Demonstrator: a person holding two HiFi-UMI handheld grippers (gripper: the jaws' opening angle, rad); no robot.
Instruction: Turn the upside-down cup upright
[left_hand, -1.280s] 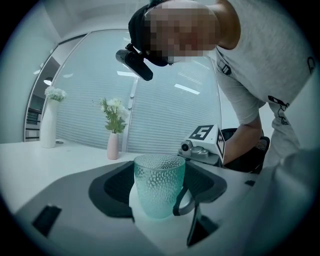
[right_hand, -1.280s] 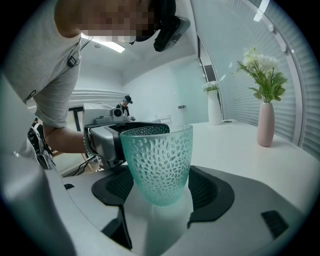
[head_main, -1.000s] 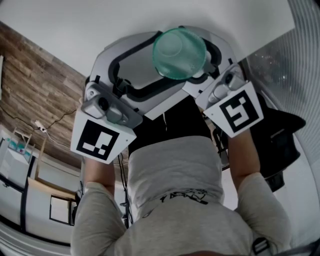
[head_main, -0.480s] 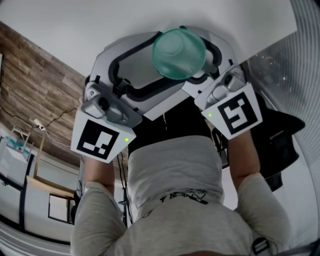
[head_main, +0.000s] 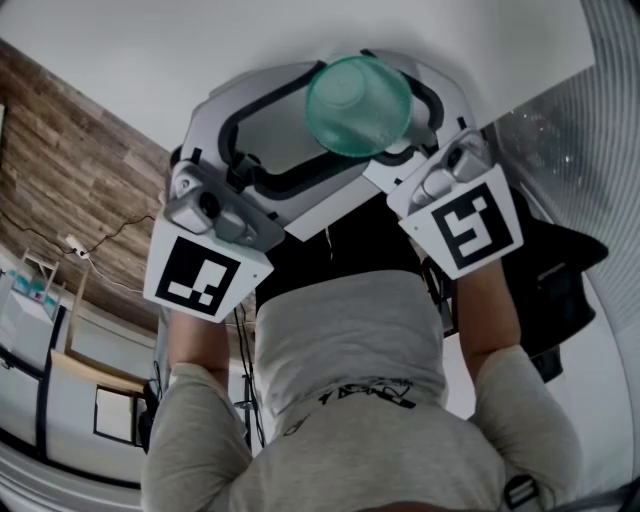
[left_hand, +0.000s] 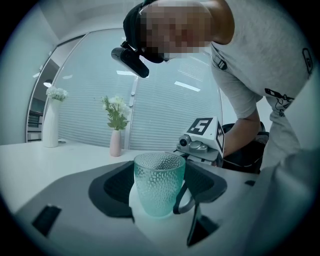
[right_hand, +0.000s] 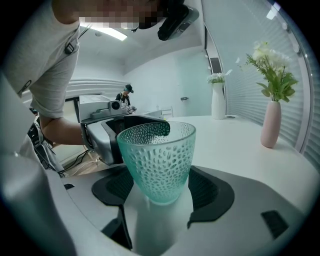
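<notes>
A teal dimpled glass cup (head_main: 358, 105) stands on the white table (head_main: 150, 60) with its open rim up, seen also in the left gripper view (left_hand: 159, 182) and the right gripper view (right_hand: 157, 160). My left gripper (left_hand: 159, 202) reaches in from the lower left. It is open, its black pads (left_hand: 115, 192) on either side of the cup with a gap. My right gripper (right_hand: 160, 202) comes from the opposite side, also open, its pads (right_hand: 212, 192) apart from the glass. Each gripper sees the other's marker cube (left_hand: 202, 127) just beyond the cup.
A pink vase (right_hand: 271, 127) and a tall white vase (right_hand: 218, 104), both with flowers, stand farther off on the table. The table edge runs close to my body, with wooden floor (head_main: 70, 170) to the left. A dark chair or bag (head_main: 560, 285) sits at the right.
The cup and both grippers hold the same places. Small green lights that showed on the marker cubes half a second ago are off now.
</notes>
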